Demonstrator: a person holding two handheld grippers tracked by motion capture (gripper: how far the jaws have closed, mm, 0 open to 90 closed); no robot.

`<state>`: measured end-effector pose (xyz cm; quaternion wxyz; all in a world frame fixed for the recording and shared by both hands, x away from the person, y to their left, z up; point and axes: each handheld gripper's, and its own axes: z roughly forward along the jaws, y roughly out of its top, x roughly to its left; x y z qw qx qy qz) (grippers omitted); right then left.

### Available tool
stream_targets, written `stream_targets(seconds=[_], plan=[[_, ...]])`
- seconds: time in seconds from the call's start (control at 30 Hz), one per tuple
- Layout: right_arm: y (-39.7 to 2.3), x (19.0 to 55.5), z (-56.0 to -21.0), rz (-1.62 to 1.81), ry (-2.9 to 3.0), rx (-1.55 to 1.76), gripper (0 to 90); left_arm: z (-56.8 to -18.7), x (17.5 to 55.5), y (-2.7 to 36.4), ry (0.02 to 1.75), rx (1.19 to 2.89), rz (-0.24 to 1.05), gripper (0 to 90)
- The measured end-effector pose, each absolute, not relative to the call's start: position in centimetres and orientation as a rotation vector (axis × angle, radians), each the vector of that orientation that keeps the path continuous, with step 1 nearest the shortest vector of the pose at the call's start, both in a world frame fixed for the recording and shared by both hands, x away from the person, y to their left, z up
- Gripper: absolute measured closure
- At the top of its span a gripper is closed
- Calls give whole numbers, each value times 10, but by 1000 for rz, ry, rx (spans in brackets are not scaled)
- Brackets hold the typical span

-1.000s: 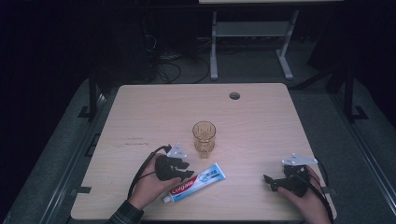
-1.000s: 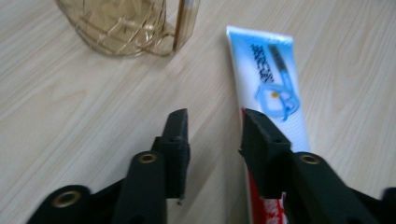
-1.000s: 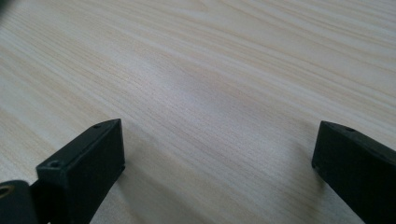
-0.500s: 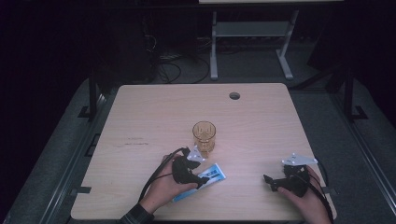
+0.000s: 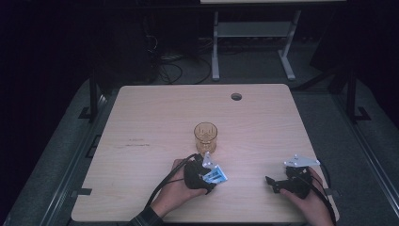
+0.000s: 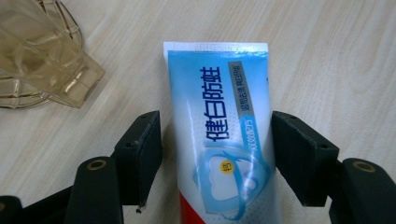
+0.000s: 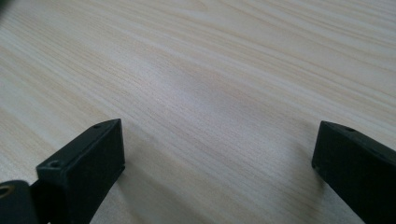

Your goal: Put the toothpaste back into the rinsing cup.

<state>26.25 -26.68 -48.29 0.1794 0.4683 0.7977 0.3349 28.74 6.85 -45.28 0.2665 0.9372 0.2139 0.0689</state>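
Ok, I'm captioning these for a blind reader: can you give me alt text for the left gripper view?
A blue and white toothpaste tube lies flat on a pale wooden table between the open black jaws of the left gripper, a narrow gap showing on its left and the right pad close against its edge. An amber glass sits at the upper left.

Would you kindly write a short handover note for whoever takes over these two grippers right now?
Left gripper: jaws just opened, now straddling the toothpaste tube, a gap on one side, so no grip.
Right gripper: open, over bare table at the near right.
Tube lies flat beside the amber glass, which stands upright mid-table.
Done: left lined up on the tube.
Left: close and lift, probably towards the glass.
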Motion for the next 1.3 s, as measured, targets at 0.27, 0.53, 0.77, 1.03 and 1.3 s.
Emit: stream_targets(seconds=[0.27,0.53,0.77,1.03,1.3], plan=[[-267,263,-483,947,2255,1324,17,-452,287,68,569,2539,160,424],[-267,263,-483,947,2255,1323,17,-448,287,65,555,2578,148,519],[-267,263,-483,946,2255,1323,17,-445,287,62,556,2610,121,618],[-267,263,-483,947,2255,1323,17,-440,287,62,561,2620,102,719],[-267,263,-483,946,2255,1324,17,-438,287,67,529,2599,78,727]])
